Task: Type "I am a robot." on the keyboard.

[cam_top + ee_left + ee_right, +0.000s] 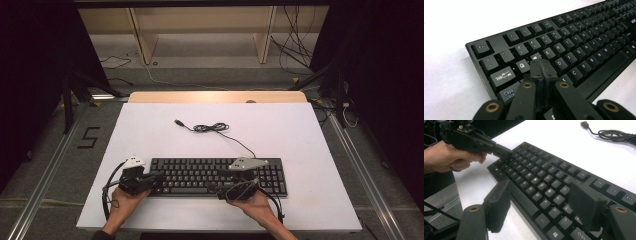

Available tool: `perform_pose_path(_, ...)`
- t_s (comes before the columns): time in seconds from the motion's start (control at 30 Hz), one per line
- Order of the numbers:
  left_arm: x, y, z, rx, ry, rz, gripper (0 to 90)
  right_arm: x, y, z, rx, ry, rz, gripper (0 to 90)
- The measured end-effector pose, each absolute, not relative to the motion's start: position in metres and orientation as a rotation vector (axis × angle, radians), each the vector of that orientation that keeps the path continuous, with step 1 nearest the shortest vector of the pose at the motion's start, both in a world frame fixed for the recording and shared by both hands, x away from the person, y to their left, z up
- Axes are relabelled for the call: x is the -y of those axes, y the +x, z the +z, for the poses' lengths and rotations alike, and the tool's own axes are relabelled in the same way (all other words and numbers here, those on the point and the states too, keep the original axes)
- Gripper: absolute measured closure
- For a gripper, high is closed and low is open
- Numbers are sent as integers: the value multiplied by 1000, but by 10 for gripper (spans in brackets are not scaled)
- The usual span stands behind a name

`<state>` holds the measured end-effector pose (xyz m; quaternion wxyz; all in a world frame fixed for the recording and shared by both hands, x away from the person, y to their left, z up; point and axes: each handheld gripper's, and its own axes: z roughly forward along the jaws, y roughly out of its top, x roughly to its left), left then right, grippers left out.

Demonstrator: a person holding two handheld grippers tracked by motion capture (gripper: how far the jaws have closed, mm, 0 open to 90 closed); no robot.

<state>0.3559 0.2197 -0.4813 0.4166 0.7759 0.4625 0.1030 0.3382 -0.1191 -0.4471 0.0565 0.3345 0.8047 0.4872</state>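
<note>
Left gripper (541, 68) jaws closed, empty, tips over keyboard (220, 176) left end near worktop (300, 135) front edge; right gripper (541, 205) jaws open, straddling keyboard's front edge.

From my remote seat I saw a white table top (150, 135) with a bare wooden strip (215, 97) along its far edge. Behind it stood a pale wooden shelf frame (200, 30) on a grey floor (210, 75). Loose black cables (295, 50) trailed over that floor at the right, near a dark stand (340, 85). At the left, a black figure five (89, 137) was marked on the floor, beside a metal rail (45, 175).
</note>
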Motion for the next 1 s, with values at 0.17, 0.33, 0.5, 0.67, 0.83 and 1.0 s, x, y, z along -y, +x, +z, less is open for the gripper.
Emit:
perform_pose_path(0.17, -219, 357, -483, -1166, 1952, 255, 889, 119, 338, -447, -2439, 1008, 1484, 348)
perform_pose_path(0.33, -217, 358, -486, -1183, 1955, 232, 891, 118, 338, -447, -2444, 1007, 1478, 348)
perform_pose_path(0.5, -217, 358, -485, -1180, 1960, 236, 891, 118, 338, -448, -2440, 1006, 1474, 348)
perform_pose_path(0.67, -218, 356, -481, -1165, 1936, 249, 877, 117, 338, -447, -2437, 1002, 1474, 348)
perform_pose_path(0.83, -222, 352, -472, -1138, 1873, 259, 792, 118, 339, -447, -2431, 1009, 1477, 348)
perform_pose_path(1.0, -225, 347, -469, -1115, 1830, 225, 643, 119, 339, -446, -2423, 1007, 1479, 344)
